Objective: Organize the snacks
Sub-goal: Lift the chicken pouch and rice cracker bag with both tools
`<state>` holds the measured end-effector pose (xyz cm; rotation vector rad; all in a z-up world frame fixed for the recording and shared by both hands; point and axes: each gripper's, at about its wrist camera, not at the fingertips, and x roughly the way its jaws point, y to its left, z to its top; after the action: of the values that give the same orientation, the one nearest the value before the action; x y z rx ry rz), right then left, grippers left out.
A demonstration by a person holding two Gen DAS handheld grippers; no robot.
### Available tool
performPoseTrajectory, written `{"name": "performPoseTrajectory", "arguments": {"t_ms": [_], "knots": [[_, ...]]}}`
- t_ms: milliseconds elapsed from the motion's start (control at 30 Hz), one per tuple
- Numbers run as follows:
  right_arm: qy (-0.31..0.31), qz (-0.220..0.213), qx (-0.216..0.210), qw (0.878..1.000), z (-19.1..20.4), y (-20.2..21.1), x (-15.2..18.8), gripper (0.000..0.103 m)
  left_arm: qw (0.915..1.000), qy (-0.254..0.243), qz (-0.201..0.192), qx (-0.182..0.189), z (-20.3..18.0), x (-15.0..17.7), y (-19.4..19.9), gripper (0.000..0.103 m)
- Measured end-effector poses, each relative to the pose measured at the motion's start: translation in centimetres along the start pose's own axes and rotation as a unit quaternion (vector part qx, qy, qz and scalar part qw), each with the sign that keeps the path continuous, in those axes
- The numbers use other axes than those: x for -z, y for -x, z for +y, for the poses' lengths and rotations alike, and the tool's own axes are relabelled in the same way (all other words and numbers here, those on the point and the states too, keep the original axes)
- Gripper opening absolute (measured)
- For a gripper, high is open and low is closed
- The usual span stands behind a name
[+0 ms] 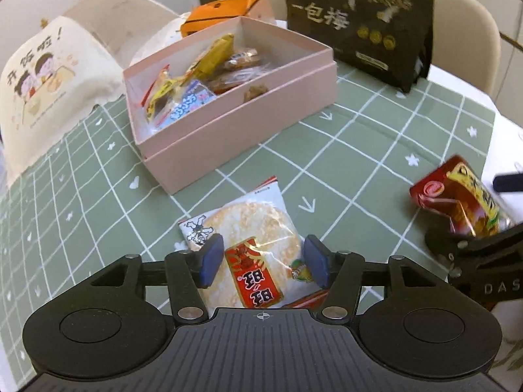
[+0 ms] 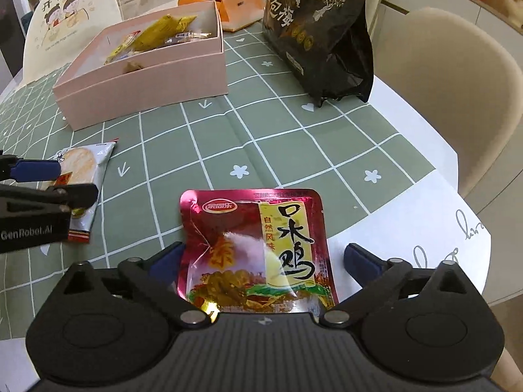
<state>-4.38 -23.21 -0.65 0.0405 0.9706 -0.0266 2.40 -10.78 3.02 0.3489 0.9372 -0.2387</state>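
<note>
1. Two grippers over green checked tablecloth, one snack pkt each; going L to R.
2. Far L: cream cloth bag w/ cartoon print, just beyond tablecloth edge.
3. Next R: pink box, lid off, sitting on tablecloth. Full of mixed wrapped snacks – yellow, blue/white, brown wrappers. Single brown lump against near wall.
4. Behind box: orange carton, flap up.
5. L gripper: jaws part-open, blue pads either side of rice cracker pkt. Small gap each side, not gripping. Pkt flat on cloth, just in front of pink box, clear wrapper w/ red label, round white cracker inside.
6. Same pair from R wrist cam: L gripper low at L edge, over rice cracker pkt.
7. Mid-back: tall black snack bag w/ gold print, upright, R of pink box, well apart from both grippers.
8. R gripper: jaws wide, blue pads well clear of red chicken snack pkt. Pkt between fingers, lying near tablecloth's R edge, top corner crumpled. Touching pads or not – can't tell on L side, pad partly hidden behind pkt.
9. L wrist cam: same red pkt at far R, blurred, above R gripper linkage.
10. Far R: white tabletop past cloth edge, beige chair beside it.
</note>
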Motion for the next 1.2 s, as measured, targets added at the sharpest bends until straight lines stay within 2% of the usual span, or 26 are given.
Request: {"name": "performPoseTrajectory", "arguments": {"t_ms": [67, 167, 367, 467, 733, 900, 1067, 1200], "knots": [[0.001, -0.005, 0.000, 1.000, 0.0, -0.1, 0.0, 0.103, 1.0000, 0.001, 0.000, 0.009, -0.2, 0.0, 0.0, 0.074], [0.004, -0.011, -0.002, 1.000, 0.2, -0.3, -0.2, 0.103, 0.9991, 0.034, -0.005, 0.026, 1.1, 0.2, 0.2, 0.075], [0.010, -0.029, -0.006, 1.000, 0.2, -0.2, 0.2, 0.103, 0.9930, 0.118, -0.008, -0.008, 5.4, 2.2, 0.0, 0.081], [0.010, -0.045, -0.006, 0.999, 0.2, -0.1, 0.7, 0.103, 0.9836, 0.178, 0.006, 0.030, 7.3, 2.6, -0.8, 0.082], [0.010, -0.048, -0.005, 0.999, 0.2, 0.0, 0.8, 0.103, 0.9832, 0.180, 0.001, 0.029, 7.1, 1.8, -1.3, 0.085], [0.011, -0.055, -0.005, 0.998, 0.2, 0.0, 1.1, 0.103, 0.9846, 0.171, -0.004, 0.036, 7.0, 2.2, -1.2, 0.081], [0.028, -0.057, -0.019, 0.998, 0.0, 0.2, 1.4, 0.103, 0.9803, 0.176, -0.009, 0.090, 6.0, 4.6, 0.9, 0.081], [0.043, -0.043, -0.039, 0.997, -0.5, 0.4, 1.3, 0.103, 0.9841, 0.156, -0.013, 0.084, 4.2, 6.8, 2.6, 0.081]]}}
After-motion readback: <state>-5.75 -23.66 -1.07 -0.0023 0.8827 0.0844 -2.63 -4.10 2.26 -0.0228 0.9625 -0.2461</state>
